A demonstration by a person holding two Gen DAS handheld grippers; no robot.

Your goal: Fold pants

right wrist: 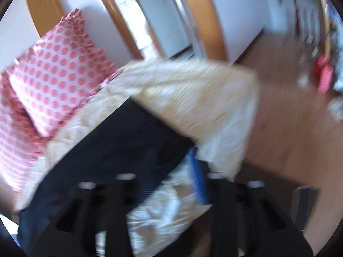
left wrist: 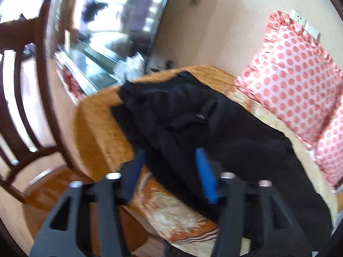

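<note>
Black pants [left wrist: 203, 124] lie spread on a bed with an orange and cream patterned cover [left wrist: 98, 128]. In the left wrist view the waist end with a pocket and button lies far from me. My left gripper [left wrist: 171, 152] is open just above the pants' near edge, its blue fingers [left wrist: 205, 175] apart and holding nothing. In the blurred right wrist view the pants [right wrist: 111, 156] run across the cream cover [right wrist: 193, 98]. My right gripper [right wrist: 171, 162] is open over the leg end, blue fingers [right wrist: 197, 175] apart.
Pink polka-dot pillows [left wrist: 295, 81] lie at the bed's head, also in the right wrist view [right wrist: 57, 75]. A dark wooden chair [left wrist: 32, 107] stands left of the bed. A TV [left wrist: 120, 21] hangs on the wall. Wooden floor [right wrist: 289, 117] and doorways lie beyond the bed.
</note>
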